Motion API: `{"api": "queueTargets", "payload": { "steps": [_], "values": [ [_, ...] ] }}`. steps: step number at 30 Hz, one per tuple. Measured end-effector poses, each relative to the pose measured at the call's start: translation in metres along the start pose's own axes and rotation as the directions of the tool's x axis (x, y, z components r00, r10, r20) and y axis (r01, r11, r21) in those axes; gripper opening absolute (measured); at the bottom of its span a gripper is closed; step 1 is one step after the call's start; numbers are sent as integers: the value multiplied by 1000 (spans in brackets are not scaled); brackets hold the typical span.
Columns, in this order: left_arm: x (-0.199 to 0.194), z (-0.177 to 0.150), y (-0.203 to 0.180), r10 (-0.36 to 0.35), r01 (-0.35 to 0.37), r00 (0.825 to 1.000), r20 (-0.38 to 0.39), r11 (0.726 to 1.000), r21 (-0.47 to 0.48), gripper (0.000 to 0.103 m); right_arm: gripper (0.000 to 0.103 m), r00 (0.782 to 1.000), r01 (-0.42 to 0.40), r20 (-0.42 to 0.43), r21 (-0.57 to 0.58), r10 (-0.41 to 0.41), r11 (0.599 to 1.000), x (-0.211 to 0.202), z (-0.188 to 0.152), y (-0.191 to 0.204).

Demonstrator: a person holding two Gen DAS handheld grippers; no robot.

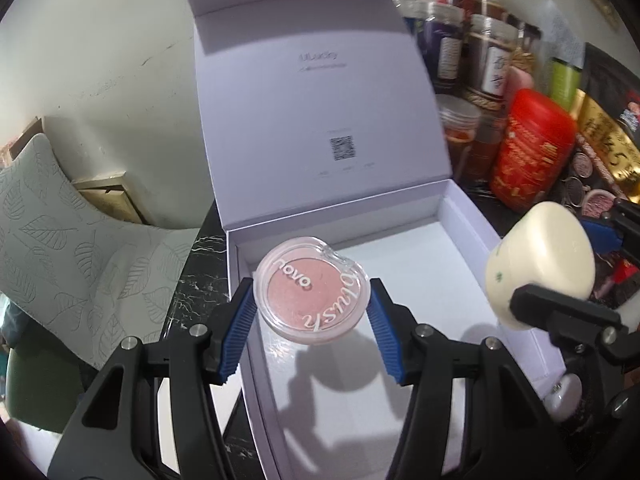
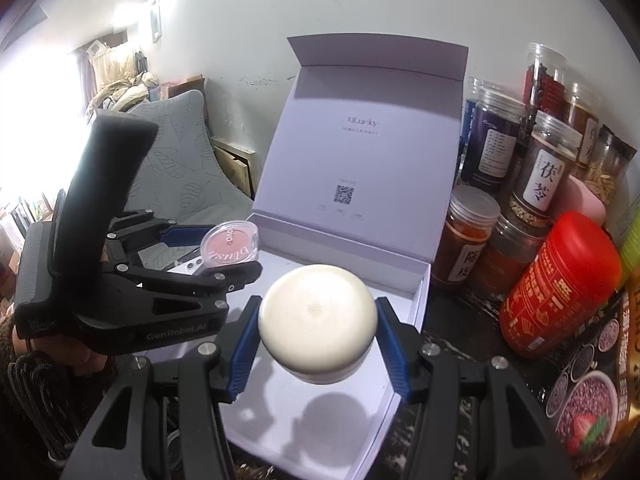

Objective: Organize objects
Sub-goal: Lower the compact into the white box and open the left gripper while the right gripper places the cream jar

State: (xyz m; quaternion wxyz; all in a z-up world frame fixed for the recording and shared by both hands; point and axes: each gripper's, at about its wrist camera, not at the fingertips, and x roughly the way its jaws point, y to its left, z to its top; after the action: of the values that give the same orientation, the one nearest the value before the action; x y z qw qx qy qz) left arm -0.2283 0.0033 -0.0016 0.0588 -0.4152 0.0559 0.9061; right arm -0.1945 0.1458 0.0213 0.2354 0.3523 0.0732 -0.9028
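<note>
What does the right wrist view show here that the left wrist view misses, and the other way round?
Only the right wrist view shows the left gripper's whole body with its upright black handle, and the full top of the cream jar. Only the left wrist view shows the blush compact's lettered lid face-on and its shadow on the box floor. Both show the open white box, each gripper shut on its item above it, and the jars on the right.

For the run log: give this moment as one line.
left gripper: holds blush compact | right gripper: holds cream jar | both above open white box, empty
</note>
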Motion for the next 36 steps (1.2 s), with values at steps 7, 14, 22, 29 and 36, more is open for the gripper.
{"api": "queueTargets", "payload": {
  "steps": [7,14,22,29,36],
  "values": [
    [25,11,-1,-13,13,999,-50,1000,9,54,56,999,-5,-40,25,6,1000,27,13,-15],
    [46,15,-6,-23,27,995,-98,999,40,54,56,996,-26,-88,80,33,996,57,15,-34],
    [66,16,-10,-14,23,990,-138,998,64,54,56,993,-30,-108,92,40,995,74,13,-41],
    [81,16,-12,-19,33,982,-186,997,76,54,56,989,-39,-142,86,50,996,90,16,-43],
    [93,26,-2,-61,74,974,-219,996,49,54,56,981,-63,-177,101,81,993,110,24,-46]
  ]
}}
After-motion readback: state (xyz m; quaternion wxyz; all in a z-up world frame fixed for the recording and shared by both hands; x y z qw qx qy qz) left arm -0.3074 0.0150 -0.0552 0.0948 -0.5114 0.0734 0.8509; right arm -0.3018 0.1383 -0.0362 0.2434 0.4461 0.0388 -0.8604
